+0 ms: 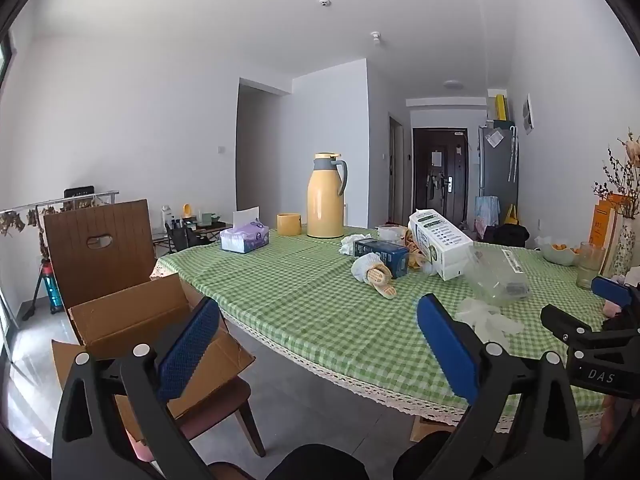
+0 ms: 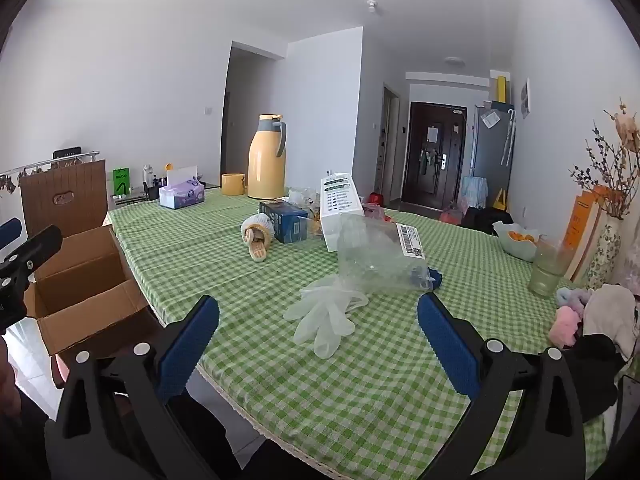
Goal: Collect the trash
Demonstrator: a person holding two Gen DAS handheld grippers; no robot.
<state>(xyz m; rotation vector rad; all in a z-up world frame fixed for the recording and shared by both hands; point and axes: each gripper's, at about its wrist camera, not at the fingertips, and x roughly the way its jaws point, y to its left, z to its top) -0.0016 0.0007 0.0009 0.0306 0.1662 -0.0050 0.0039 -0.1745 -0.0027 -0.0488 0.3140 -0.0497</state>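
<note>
Trash lies on the green checked table (image 2: 248, 280). A pair of clear disposable gloves (image 2: 324, 316) is nearest, just ahead of my right gripper (image 2: 318, 302), which is open and empty. Behind them lie a crumpled clear plastic bag (image 2: 376, 256), a white carton (image 2: 340, 208), a blue box (image 2: 286, 220) and a foam net wrap (image 2: 258, 236). My left gripper (image 1: 318, 304) is open and empty, above the table's near edge. An open cardboard box (image 1: 132, 320) sits on a brown chair (image 1: 100, 248) to its left.
A yellow thermos jug (image 1: 325, 196), a yellow cup (image 1: 289, 224) and a tissue box (image 1: 244, 236) stand at the far end. At the right are a glass (image 2: 548, 268), a fruit bowl (image 2: 516, 240), a vase (image 2: 608, 248) and piled cloths (image 2: 592, 320).
</note>
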